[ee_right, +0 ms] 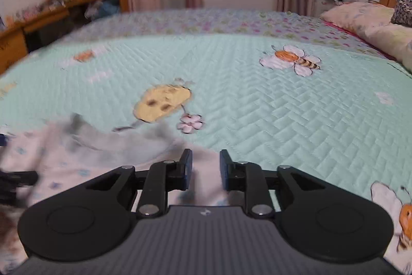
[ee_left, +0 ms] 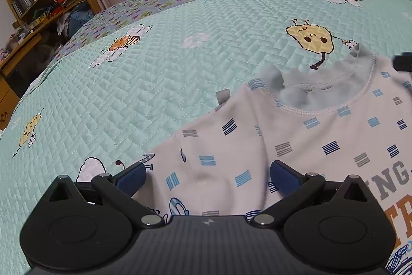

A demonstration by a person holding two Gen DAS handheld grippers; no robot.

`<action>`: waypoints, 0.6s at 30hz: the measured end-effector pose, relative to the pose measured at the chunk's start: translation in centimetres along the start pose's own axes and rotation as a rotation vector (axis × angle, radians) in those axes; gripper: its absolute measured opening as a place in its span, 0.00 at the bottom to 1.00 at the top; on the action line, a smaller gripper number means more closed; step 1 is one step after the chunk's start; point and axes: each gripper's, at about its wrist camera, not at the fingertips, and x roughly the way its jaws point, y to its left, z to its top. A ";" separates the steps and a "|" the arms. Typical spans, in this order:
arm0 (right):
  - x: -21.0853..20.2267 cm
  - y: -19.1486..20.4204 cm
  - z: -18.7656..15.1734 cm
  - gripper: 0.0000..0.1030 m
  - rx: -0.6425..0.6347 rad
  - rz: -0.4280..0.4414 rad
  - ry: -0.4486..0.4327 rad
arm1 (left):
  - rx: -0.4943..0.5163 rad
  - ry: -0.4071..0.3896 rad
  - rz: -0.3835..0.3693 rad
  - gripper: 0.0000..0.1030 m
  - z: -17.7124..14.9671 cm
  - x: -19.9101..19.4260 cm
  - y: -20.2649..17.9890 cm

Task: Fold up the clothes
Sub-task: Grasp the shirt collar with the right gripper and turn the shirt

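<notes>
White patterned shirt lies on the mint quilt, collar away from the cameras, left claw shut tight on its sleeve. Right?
Not quite. The left wrist view shows the left claw wide open over the shirt, gripping nothing. Quilt and collar are as stated.

The left hand-held gripper [ee_left: 207, 181] has a ribbed dark grey body with a small pale mark at its twelve o'clock edge. Two matte black rounded housings flank it at nine and three o'clock, each with a shallow oval recess. Black link arms with silver pivot pins carry blue textured pads [ee_left: 131, 181]. The right hand-held gripper [ee_right: 206, 169] has the same build, with darker fingers [ee_right: 186, 169].
</notes>
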 end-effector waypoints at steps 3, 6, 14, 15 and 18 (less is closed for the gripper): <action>-0.1 -0.2 -1.3 0.29 -0.026 0.056 0.069 | 0.003 0.003 0.011 1.00 0.1 0.0 -0.2; 0.9 -4.0 -1.8 0.00 0.087 0.036 0.090 | 0.001 0.026 0.025 1.00 0.5 -0.2 -0.3; -7.7 -6.7 -3.0 0.28 0.229 0.161 -0.080 | -0.061 -0.067 -0.106 0.98 2.6 -4.8 -0.8; -8.6 -6.9 -3.6 0.29 0.239 0.171 -0.092 | -0.083 -0.088 -0.181 1.00 2.9 -5.4 -1.1; -9.2 -7.4 -5.1 0.30 0.281 0.188 -0.100 | -0.093 -0.019 -0.338 0.99 4.3 -2.8 -3.4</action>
